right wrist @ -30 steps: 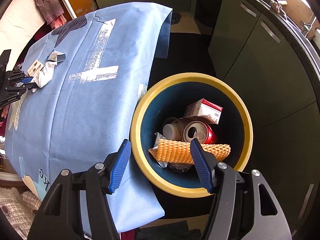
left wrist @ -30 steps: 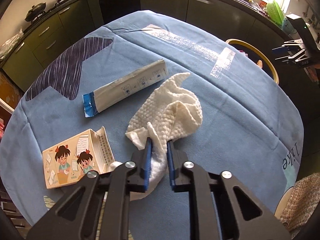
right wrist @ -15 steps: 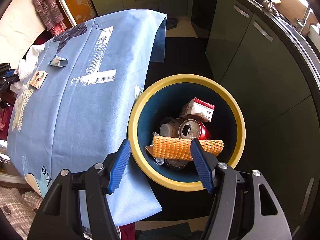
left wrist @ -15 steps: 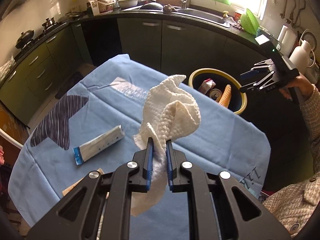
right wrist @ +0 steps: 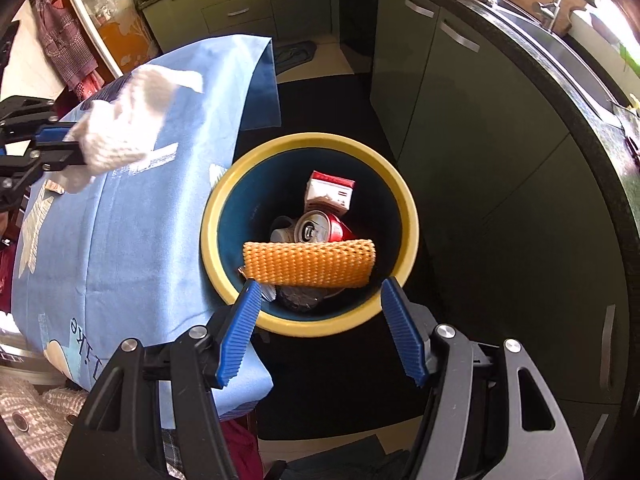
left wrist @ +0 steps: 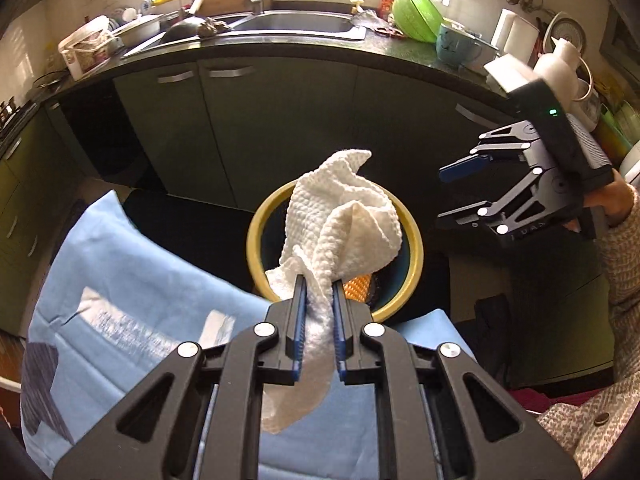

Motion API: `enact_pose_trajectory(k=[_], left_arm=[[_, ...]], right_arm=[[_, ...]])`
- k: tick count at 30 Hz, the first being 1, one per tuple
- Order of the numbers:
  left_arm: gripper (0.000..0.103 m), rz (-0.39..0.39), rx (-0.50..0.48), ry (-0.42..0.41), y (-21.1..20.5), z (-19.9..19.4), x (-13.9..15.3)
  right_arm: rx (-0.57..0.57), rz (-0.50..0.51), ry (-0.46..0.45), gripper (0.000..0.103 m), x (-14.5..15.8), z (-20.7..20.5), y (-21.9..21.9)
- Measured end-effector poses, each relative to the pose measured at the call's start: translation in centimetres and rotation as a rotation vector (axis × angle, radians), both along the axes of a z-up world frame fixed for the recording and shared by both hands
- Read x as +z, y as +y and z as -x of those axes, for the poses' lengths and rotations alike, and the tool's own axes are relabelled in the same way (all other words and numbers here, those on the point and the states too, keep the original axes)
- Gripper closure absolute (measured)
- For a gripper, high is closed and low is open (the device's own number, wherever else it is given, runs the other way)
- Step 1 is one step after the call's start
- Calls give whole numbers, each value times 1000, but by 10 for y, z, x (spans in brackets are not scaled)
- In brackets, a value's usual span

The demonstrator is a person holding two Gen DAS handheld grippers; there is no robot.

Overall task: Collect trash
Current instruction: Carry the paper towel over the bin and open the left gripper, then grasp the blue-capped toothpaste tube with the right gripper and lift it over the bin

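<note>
A crumpled white paper towel (left wrist: 344,220) hangs in the air, pinched by my left gripper (left wrist: 319,286), which is shut on its lower end. Behind it stands the yellow-rimmed bin (left wrist: 416,248), just past the table edge. The right wrist view shows the same paper towel (right wrist: 124,132) in the left gripper (right wrist: 60,144) above the blue tablecloth (right wrist: 120,240), left of the bin (right wrist: 208,232). An orange foam net (right wrist: 310,264) lies on top of the trash inside. My right gripper (right wrist: 321,283) hovers open above the bin's near rim with nothing between its pads; it also shows as the right gripper (left wrist: 452,192) to the bin's right.
In the bin are a red can (right wrist: 320,230) and a red-and-white carton (right wrist: 330,194). Dark green cabinets (right wrist: 480,120) curve behind the bin, under a counter with a sink (left wrist: 296,24). A person's knitted sleeve (left wrist: 624,260) is at the right.
The left gripper has lifted the paper towel off the table and carried it towards the bin; the wrapper and cartoon box have left its view. The right gripper drifted slightly, still open.
</note>
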State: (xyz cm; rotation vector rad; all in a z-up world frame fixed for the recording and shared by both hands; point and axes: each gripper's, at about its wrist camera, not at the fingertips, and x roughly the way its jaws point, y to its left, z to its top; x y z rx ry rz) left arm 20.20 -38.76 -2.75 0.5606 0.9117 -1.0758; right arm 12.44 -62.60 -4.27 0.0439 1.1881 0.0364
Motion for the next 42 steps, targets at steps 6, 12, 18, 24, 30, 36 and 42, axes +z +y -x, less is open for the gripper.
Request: enact_pose_trajectory(k=[6,12,18,24,30,36,42], left_arm=[[81,-28,-62,-16,-76,-6,-36],[31,2,-14,-66,-89,-14,-40],[31,79,22,-103,-23,7,3],[26,110,109,-152,85,43,34],[21,100,251,-207,202,77,35],[21,93,466,-171,296,87,26],[20,108,570,-156,339,93,21]], right_arm=[[-48,-2,10,41,2,24,-18],[-53,-6,16,41,6,36,-17],[1,-11,4,41,13,26,7],[128,17,10,41,21,-10,62],[341,36,-28,33,29,-65,148],[646,3,-65,39,18,-127,274],[835,59,-50,47,-10,-176,377]])
